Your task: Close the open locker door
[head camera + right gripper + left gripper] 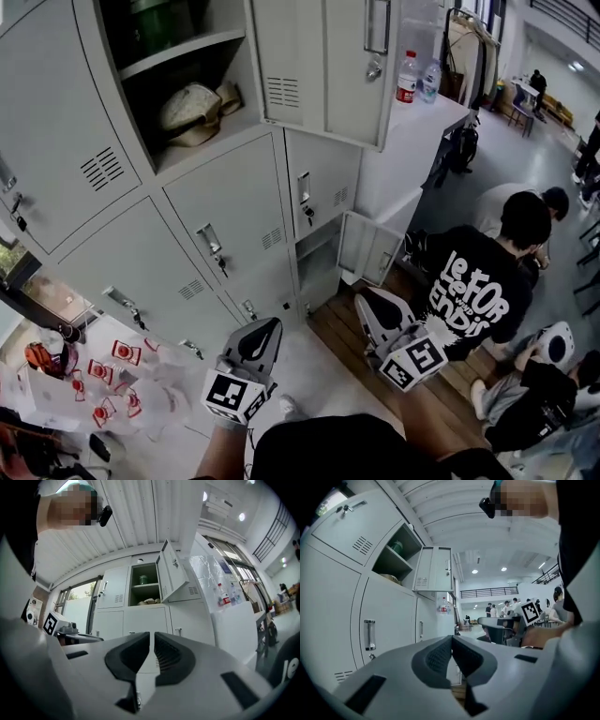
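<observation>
Standing wide across the head view, a tall bank of pale grey metal lockers (234,216) has one upper grey steel door (321,75) swung out from its compartment, well above both tools. Lower down, the left tongs (272,325) are pressed together and empty, while the right tongs (360,302) show only a thin slit, also empty.
</observation>
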The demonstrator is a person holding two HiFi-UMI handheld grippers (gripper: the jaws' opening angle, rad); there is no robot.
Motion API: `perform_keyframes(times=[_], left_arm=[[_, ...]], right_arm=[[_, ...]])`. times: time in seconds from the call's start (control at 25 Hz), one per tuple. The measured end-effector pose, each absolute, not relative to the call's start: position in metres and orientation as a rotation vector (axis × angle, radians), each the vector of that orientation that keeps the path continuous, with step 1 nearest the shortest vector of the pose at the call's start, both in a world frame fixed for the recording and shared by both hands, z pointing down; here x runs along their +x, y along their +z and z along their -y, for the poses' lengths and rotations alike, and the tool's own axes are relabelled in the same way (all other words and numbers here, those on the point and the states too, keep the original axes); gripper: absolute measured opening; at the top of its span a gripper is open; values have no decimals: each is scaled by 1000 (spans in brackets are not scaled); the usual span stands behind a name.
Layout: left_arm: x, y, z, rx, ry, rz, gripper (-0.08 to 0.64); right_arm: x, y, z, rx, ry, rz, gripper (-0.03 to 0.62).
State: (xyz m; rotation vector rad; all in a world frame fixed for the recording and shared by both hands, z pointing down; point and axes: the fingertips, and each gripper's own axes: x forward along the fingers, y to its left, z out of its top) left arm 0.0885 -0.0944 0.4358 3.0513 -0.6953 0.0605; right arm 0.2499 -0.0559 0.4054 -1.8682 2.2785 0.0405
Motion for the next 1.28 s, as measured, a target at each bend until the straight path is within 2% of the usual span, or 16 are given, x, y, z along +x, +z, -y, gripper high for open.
perform_keyframes(times=[0.48,1.28], left_arm=[[95,423,177,3127,-18,367,22],[222,370,179,3209,-127,17,23]], right_arm=[[257,378,101,-2127,154,-2039,49],[352,302,88,-2196,255,-1860,49]])
